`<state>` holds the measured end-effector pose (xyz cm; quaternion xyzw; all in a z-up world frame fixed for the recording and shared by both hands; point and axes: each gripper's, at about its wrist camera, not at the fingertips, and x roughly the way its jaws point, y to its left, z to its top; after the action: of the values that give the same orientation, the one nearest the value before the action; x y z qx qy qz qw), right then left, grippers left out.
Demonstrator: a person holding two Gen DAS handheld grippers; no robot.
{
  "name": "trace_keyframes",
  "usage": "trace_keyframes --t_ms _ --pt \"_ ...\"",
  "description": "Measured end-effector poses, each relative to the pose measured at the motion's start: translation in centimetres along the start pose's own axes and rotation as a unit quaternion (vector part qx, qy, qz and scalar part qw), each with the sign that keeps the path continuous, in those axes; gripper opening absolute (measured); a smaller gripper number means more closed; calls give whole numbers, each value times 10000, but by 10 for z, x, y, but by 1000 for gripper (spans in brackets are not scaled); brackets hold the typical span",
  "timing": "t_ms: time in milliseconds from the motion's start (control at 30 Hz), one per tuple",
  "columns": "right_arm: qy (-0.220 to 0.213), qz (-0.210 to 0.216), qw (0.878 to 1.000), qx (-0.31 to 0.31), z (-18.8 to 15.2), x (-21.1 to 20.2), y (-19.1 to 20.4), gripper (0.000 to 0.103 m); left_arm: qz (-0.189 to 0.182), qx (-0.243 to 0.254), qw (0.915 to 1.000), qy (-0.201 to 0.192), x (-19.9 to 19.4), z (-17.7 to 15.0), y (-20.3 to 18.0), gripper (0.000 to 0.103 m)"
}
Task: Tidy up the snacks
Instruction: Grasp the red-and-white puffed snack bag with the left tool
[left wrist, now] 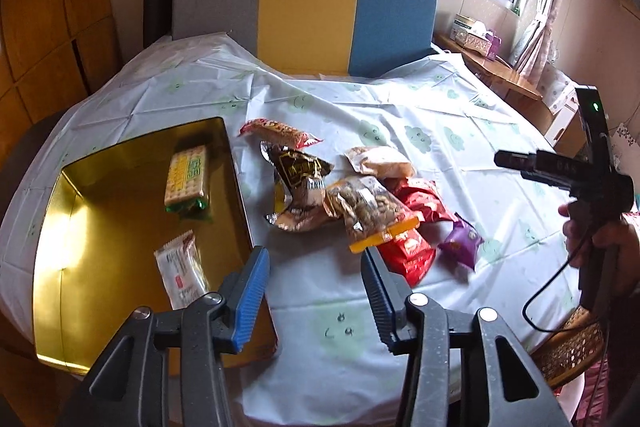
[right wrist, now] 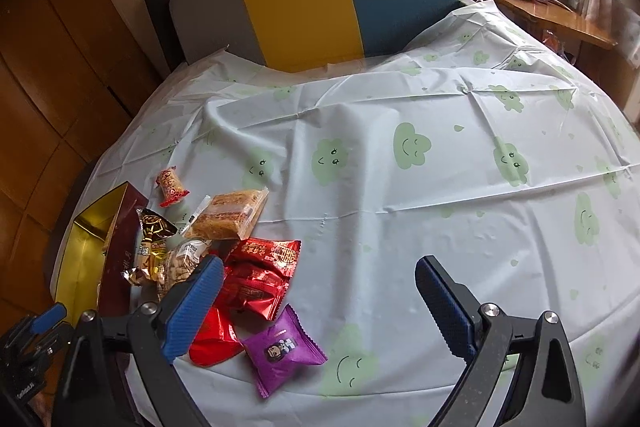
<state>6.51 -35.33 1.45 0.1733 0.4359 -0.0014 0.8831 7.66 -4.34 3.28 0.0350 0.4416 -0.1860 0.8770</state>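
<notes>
One cloud-print tablecloth (right wrist: pixel 400 227), wooden walls (right wrist: pixel 48 67).

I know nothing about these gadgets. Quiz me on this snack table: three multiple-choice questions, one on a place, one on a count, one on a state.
1. Where is the purple packet?
A. in the tin
B. on the tablecloth
C. in a gripper

2. How many packets lie in the gold tin?
A. none
B. two
C. five

3. The right gripper is:
A. open, holding nothing
B. clamped on a packet
C. inside the tin

Answers: 1 B, it lies on the tablecloth beside red packets. 2 B, a cracker pack and a white packet. 3 A, its jaws stand wide over cloth.
</notes>
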Motion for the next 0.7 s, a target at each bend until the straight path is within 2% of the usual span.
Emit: trace_keyframes --t_ms 100,333,400,533,700 --pt "-17 33 10000 11 1 -1 0 98 -47 1 10000 5 4 23 1 45" --pt "-38 147 9999 -20 1 -4 4 98 -453 -271 9984 186 33 92 0 43" --pt "-46 170 9998 -41 1 -4 5 98 -539 -412 9972 319 51 111 0 43" --pt "-64 247 9997 -70 1 -6 7 98 -407 -643 9943 748 98 136 2 43" --pt "-118 406 9991 13 3 -10 5 98 -195 -1162 9834 1381 159 149 19 43"
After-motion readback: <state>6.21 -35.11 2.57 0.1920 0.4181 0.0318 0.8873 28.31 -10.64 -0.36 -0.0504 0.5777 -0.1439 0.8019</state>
